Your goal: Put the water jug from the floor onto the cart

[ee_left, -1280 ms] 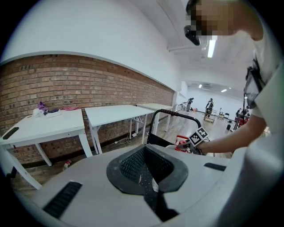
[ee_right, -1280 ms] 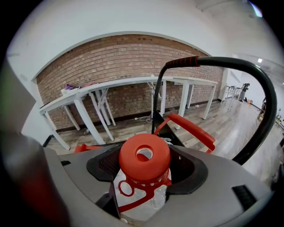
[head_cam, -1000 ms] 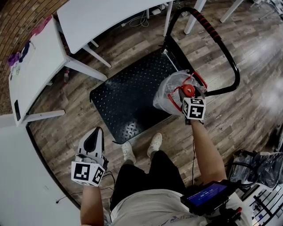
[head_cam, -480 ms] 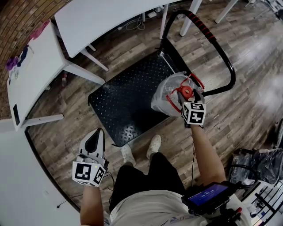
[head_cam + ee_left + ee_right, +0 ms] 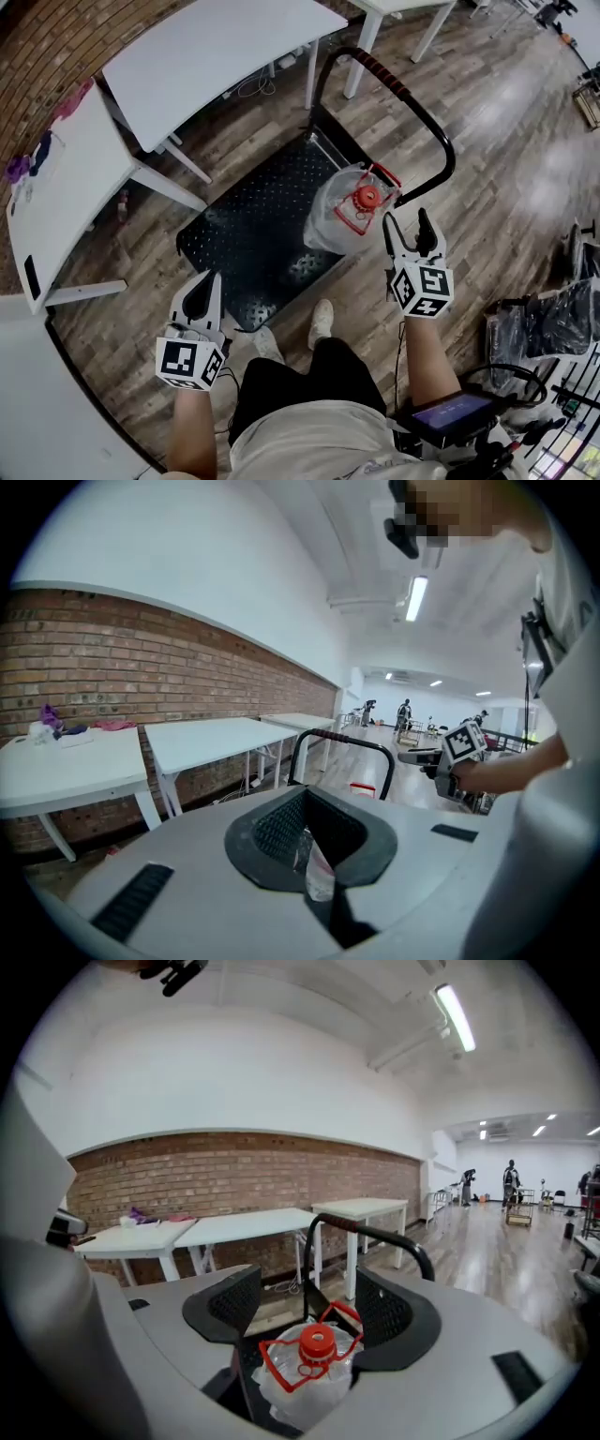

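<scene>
The water jug (image 5: 337,221) stands upright on the cart (image 5: 251,234), at the end of the black studded deck nearest the push bar (image 5: 413,105). It is a clear, crinkled plastic jug with a red cap (image 5: 367,195) screwed on and a red carrying loop (image 5: 359,221) around the neck. The cap closes it, and I cannot tell how much is inside.

My right gripper (image 5: 406,221) hovers just beside the jug, on the side nearer my body, with its fingers spread wide and nothing between them. Looking along those fingers, I see the jug (image 5: 305,1377) low in the gap and apart from both pads (image 5: 234,1307), with the bar (image 5: 370,1235) rising behind it.

My left gripper (image 5: 204,281) hangs well apart from the jug, over the wooden floor (image 5: 506,187) at the cart's near corner. Its fingers are pressed together. A small clear bit (image 5: 316,874) shows where they meet, and I cannot tell what it is. From that side the bar (image 5: 342,743) and my other gripper (image 5: 459,747) show beyond.

My shoes (image 5: 323,317) stand at the deck's near edge. Two white tables (image 5: 225,47) sit beyond the cart along a brick wall (image 5: 56,37), and the left table carries a few small purple things (image 5: 19,169).
</scene>
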The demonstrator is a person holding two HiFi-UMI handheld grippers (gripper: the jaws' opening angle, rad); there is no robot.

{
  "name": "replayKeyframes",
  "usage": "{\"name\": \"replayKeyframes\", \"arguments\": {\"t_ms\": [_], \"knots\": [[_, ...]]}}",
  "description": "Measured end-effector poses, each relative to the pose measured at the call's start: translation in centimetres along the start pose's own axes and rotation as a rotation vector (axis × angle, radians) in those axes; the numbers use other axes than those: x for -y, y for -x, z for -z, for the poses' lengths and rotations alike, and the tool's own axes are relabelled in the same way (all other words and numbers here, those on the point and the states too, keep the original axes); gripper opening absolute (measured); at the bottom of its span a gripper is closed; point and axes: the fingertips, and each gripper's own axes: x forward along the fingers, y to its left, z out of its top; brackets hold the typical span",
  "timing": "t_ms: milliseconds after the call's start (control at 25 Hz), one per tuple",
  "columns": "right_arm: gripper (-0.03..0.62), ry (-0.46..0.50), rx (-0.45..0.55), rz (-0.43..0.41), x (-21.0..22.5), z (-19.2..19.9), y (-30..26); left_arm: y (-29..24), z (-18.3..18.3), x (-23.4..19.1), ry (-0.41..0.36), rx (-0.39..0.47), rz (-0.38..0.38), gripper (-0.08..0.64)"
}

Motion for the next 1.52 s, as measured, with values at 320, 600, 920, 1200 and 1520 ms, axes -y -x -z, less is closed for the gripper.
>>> {"name": "replayKeyframes", "arguments": {"t_ms": [320,600,920,1200,1520], "knots": [[0.217,0.004,0.159,0.194,-2.1,-5.4,15.7,3.3,-2.9,3.1,-0.077,0.077,0.213,0.0],[0.055,-0.023,0.225,0.312,-5.2,-6.2,25.7,6.9,-3.9,6.6,-0.133,0.093,0.376,0.0],[0.005,0.073,0.222,0.373,-6.7,-5.7,32.4,9.2,-4.3,11.9,-0.153,0.085,0.47,0.0],[0.005,0.102,0.225,0.422,-4.7,-3.8,39.1,12.0,-4.0,18.8,-0.219,0.1,0.528,0.0],[0.003,0.063,0.228,0.404,-3.3,-2.2,46.9,17.8,-2.8,24.3,-0.248,0.112,0.533,0.0]]}}
